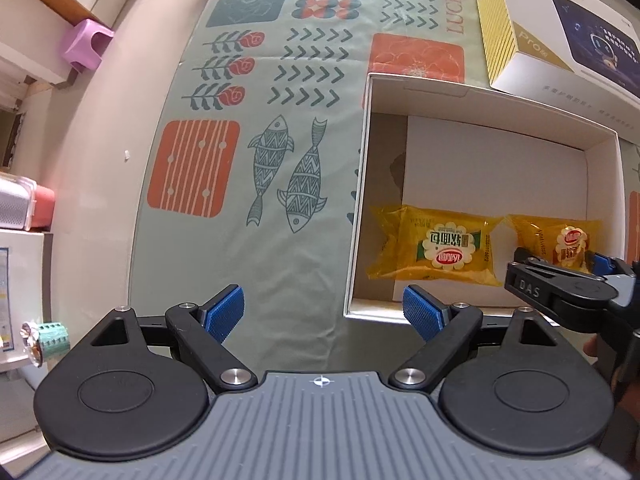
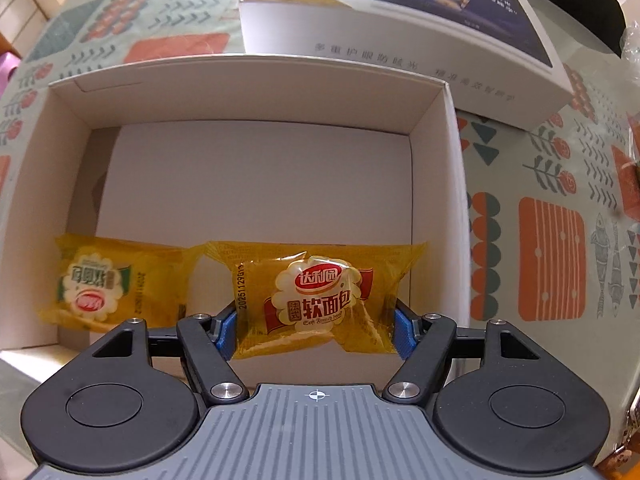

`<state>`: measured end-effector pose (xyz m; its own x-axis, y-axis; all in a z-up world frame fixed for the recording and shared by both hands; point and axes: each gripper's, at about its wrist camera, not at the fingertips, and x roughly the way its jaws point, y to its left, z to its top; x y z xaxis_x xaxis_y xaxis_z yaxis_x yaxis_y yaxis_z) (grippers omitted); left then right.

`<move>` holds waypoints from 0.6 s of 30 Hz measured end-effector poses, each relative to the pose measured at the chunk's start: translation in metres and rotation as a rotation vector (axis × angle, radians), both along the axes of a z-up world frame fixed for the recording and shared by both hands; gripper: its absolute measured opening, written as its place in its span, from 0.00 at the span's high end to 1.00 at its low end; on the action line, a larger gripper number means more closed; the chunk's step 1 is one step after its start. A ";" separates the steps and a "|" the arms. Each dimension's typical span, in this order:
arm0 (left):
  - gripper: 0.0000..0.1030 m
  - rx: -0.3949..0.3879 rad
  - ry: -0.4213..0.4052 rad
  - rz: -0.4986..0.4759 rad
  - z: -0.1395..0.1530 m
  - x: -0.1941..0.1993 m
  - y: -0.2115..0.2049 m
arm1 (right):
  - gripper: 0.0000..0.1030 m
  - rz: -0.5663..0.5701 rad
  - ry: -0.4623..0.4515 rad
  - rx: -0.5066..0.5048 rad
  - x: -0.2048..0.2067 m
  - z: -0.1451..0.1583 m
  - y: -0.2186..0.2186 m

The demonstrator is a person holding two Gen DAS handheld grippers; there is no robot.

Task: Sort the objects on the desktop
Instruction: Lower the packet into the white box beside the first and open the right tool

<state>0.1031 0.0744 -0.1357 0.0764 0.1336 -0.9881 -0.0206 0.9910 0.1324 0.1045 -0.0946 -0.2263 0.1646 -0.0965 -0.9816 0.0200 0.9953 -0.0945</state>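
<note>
1. The right gripper [image 2: 314, 334] pointed down into an open white cardboard box [image 2: 248, 80] that stood on the table [image 2: 520, 168]. Its blue pads sat against the two ends of a yellow bread packet [image 2: 316, 300], so the jaws were clamped on that packet.
2. This held packet lay at the near end of the box, on the right side, label upward and readable from the right wrist view.
3. A second yellow bread packet [image 2: 108, 284] lay on the box floor just beside the first, at its left in the right wrist view, its label upside down. The two wrappers' crimped ends were close; whether they touched could not be told.
4. The left gripper [image 1: 324, 312] hung above the patterned tablecloth [image 1: 256, 128], at the near left corner of the box. Its jaws stood wide apart with nothing between them.
5. In the left wrist view the right gripper [image 1: 560, 268] entered from the right edge, over the held packet [image 1: 568, 244], while the other packet [image 1: 436, 248] lay free in the box [image 1: 360, 200].
6. A closed product carton [image 2: 420, 52], white with a dark printed top, stood on the table just beyond the far wall of the box.
7. A purple stool [image 1: 86, 46] stood on the floor beyond the table's edge.
</note>
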 end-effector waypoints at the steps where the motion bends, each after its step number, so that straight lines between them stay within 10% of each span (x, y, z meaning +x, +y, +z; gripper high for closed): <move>1: 0.00 -0.001 0.001 -0.004 -0.001 0.002 0.000 | 0.31 0.005 -0.002 -0.006 0.000 -0.001 0.001; 18: 0.00 -0.042 0.001 -0.049 -0.005 0.029 0.006 | 0.10 -0.016 -0.046 -0.028 0.005 0.031 0.009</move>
